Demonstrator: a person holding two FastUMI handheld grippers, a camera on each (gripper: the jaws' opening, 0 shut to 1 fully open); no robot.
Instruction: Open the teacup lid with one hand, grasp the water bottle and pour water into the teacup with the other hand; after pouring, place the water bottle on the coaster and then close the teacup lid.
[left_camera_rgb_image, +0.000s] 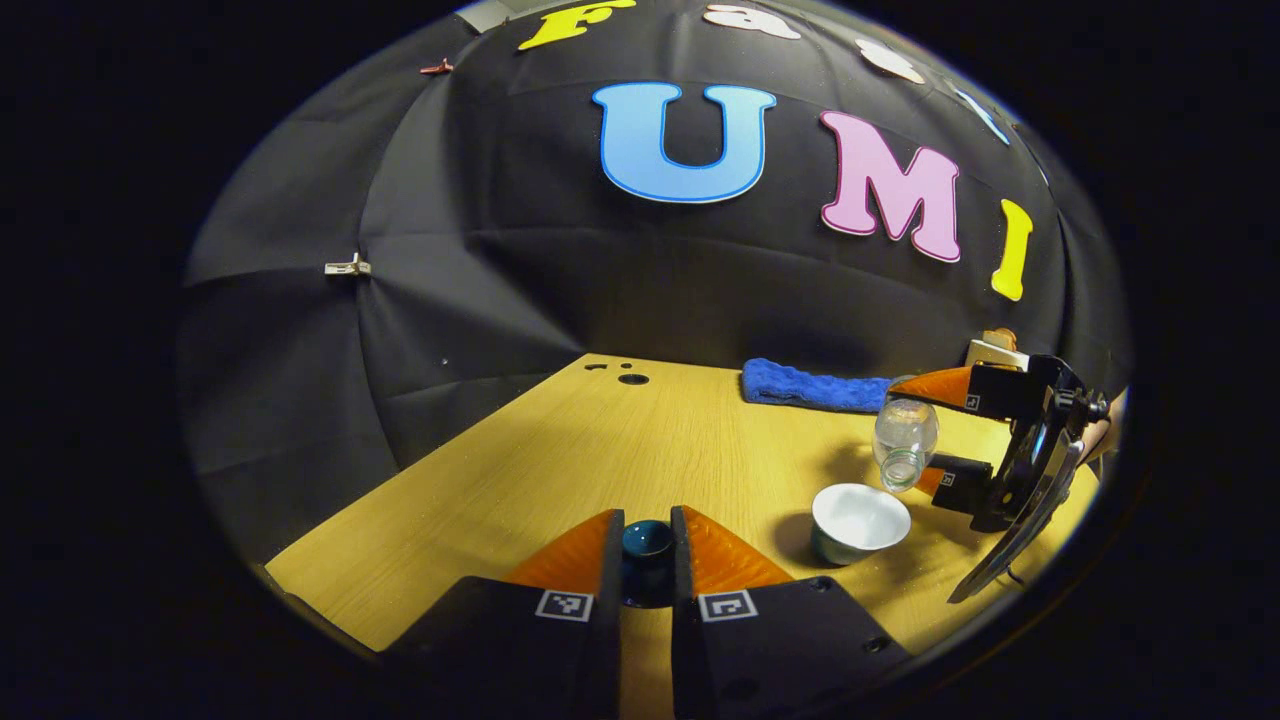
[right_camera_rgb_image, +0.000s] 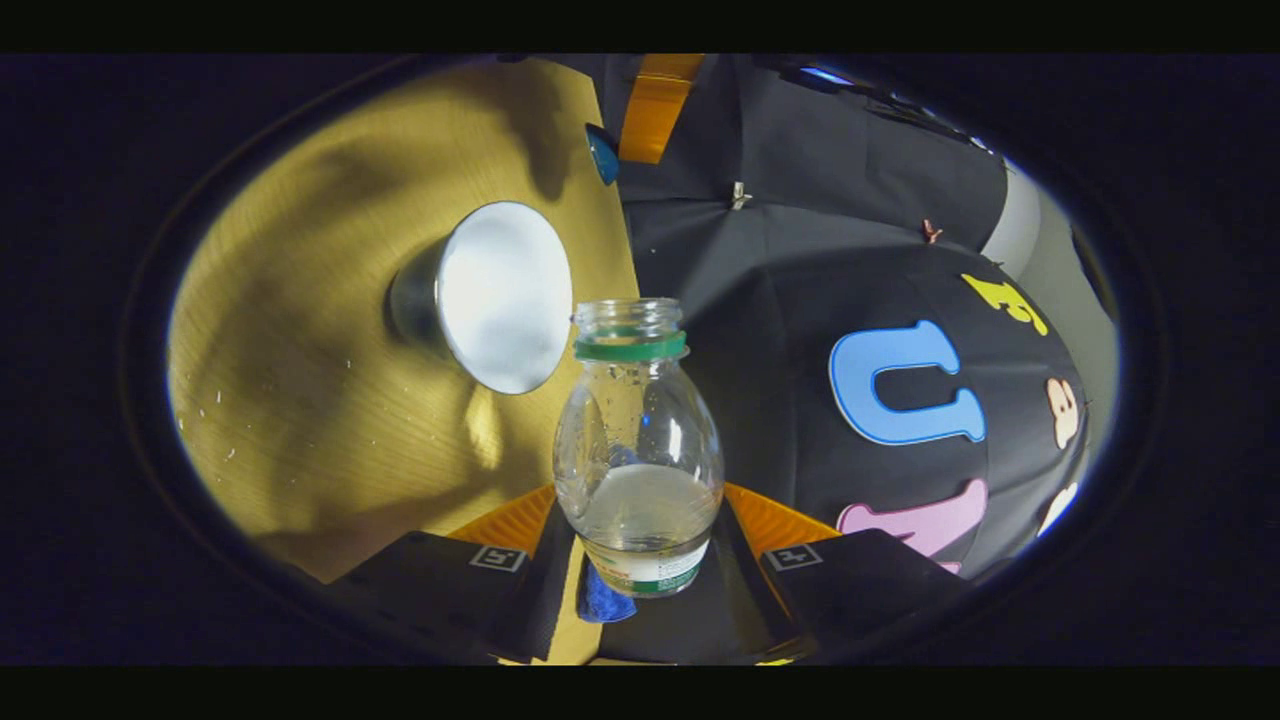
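1. The wooden table (left_camera_rgb_image: 560, 470) runs away from me to the booth wall. On its far right edge lies a blue cloth (left_camera_rgb_image: 810, 387), clear of the pouring spot.
2. My right gripper (right_camera_rgb_image: 640, 530) is clamped on the water bottle (right_camera_rgb_image: 638, 450), both fingers pressing its lower body. I hold it tipped with the open neck angled down toward the teacup (left_camera_rgb_image: 858, 522), so water can run into the cup; I judge the pour is in hand.
3. The teacup stands open on the table, near and right of my left gripper (left_camera_rgb_image: 647, 545), just under the bottle mouth.
4. My left gripper is nearly closed, fingers pressed on the dark teacup lid (left_camera_rgb_image: 646, 545), held aside to the left so it stays out of the stream.
5. The left gripper view gives the bottle's tilt over the cup; the right gripper view gives the water level, low in the bottle, and the green neck ring (right_camera_rgb_image: 630, 347). I cannot make out a coaster.
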